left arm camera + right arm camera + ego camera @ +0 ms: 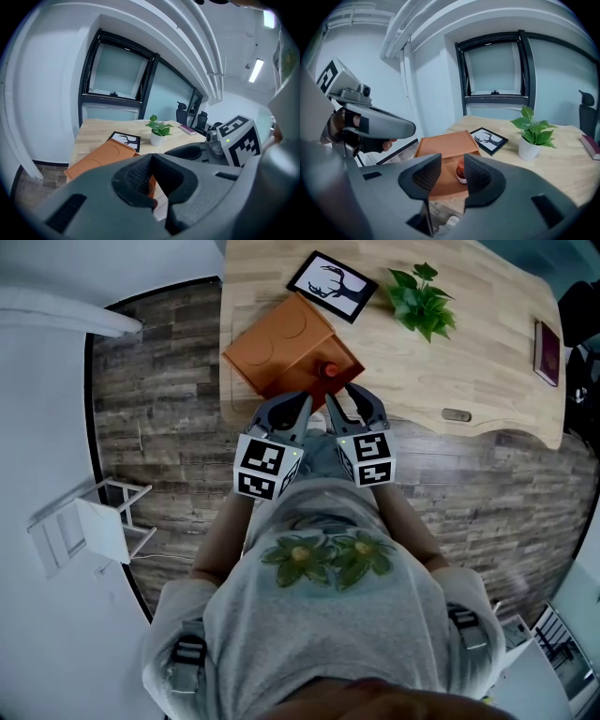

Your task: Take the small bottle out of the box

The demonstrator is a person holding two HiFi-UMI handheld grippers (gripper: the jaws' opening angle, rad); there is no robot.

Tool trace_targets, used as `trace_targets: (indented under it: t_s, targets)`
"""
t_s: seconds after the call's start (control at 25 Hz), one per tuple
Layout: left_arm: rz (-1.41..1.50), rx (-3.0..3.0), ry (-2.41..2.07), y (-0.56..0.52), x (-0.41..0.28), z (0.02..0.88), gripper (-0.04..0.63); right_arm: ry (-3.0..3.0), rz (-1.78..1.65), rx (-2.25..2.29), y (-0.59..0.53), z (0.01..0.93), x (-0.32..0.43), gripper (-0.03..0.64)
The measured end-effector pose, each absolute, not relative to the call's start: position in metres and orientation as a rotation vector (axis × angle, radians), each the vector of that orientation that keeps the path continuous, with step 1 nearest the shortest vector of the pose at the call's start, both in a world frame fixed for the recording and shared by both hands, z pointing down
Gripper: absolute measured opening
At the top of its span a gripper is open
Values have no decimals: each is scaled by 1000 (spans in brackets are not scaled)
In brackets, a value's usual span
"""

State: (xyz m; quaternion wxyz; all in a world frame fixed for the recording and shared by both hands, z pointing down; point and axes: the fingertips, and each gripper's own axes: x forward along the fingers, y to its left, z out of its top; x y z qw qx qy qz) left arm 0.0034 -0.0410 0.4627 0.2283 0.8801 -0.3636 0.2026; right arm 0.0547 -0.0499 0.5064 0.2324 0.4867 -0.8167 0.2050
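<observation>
An orange box [281, 345] lies open on the near left corner of the wooden table [487, 362], its lid folded back. A small bottle [328, 371] with a red cap stands upright in its near right part. In the right gripper view the bottle [461, 171] shows just beyond the gap of my right gripper [452, 177], whose jaws stand apart with nothing pressed between them. My right gripper [345, 396] hovers just short of the bottle. My left gripper [306, 401] is beside it over the box's near edge, its tips meeting on nothing [151, 158].
On the table behind the box are a framed deer picture [332, 285], a potted plant [422, 298] and a dark red book [547, 348]. A small flat object [457, 415] lies near the front edge. A white chair [94, 521] stands on the floor at left.
</observation>
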Motion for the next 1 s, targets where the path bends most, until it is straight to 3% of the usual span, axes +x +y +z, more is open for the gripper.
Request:
trace_targets:
  t_s: [1.0]
  targets:
    - [571,2368,-1044,-63,-1,473,8,-2164,610,1191,-72,550,52,207]
